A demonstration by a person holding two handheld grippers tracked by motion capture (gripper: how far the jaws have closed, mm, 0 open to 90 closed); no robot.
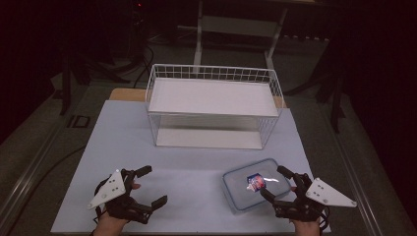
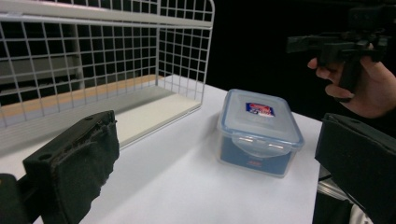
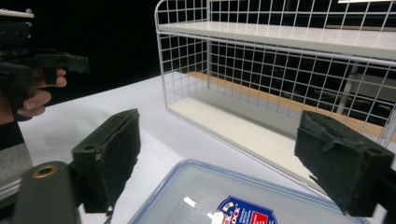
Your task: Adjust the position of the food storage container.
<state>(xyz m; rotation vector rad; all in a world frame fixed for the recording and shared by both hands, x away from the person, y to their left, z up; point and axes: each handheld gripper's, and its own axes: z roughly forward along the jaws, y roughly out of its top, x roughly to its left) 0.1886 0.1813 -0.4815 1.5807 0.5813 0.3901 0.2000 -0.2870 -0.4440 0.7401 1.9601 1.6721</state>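
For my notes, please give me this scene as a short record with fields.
surface: pale blue table top
container: clear plastic box with blue-rimmed lid, closed, label on top, near right edge
rack: white wire shelf, two levels, behind the box
left hand-held gripper: jaws open, holding nothing, apart from the box
right hand-held gripper: jaws open, poised over the box's right side, not closed on it

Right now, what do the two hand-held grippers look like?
Both look alike: the left hand-held gripper and right hand-held gripper are black, each with two blocky jaws faced with rough dark pads. Each carries a pale grey three-cornered plate dotted with small holes.
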